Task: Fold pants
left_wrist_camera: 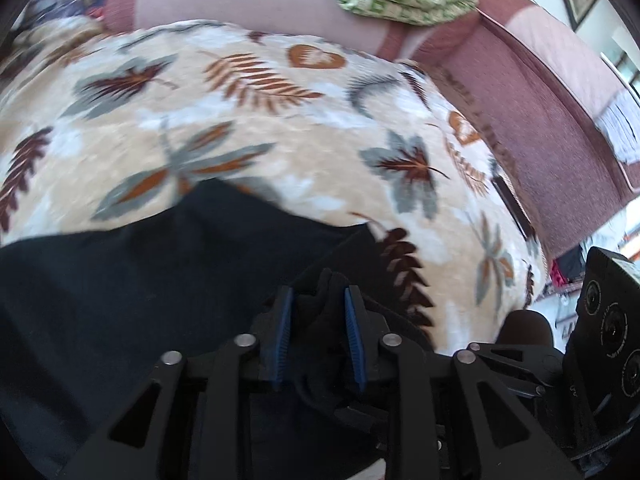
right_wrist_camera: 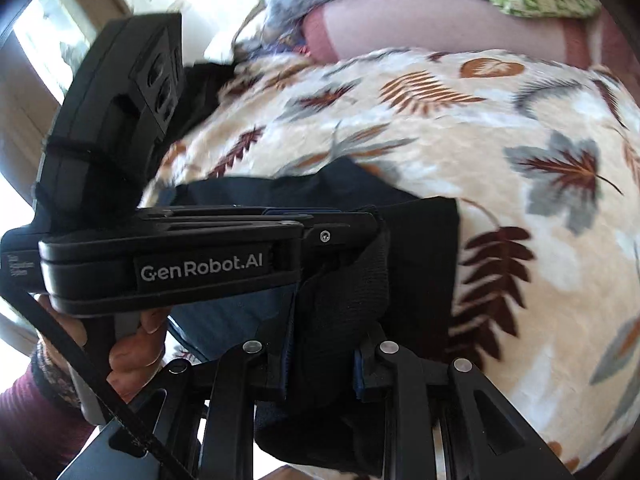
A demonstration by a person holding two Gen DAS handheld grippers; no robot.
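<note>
Pants [left_wrist_camera: 140,280]: black, we hold them by one edge, bunched in both claws; the rest spreads ahead and to the left of the left claw on the bed blanket.
Left claw [left_wrist_camera: 319,340]: clenched on a fold of the black fabric, which stands up between its blue pads [left_wrist_camera: 354,344].
Right claw [right_wrist_camera: 324,364]: also grasping the pants; thick cloth fills the gap between its fingers.
Spacing: from the right view, the left claw is just ahead and to the left, almost touching.
Blanket [left_wrist_camera: 280,132]: leaf pattern, soft, lies under the pants and beyond both claws.
Risk, slip: we judge the thick bunch may slide out if one claw pulls harder.
Risk, snag: the fabric may drag the blanket and wrinkle.
Risk, collision: the claws are so close they may knock together.
</note>
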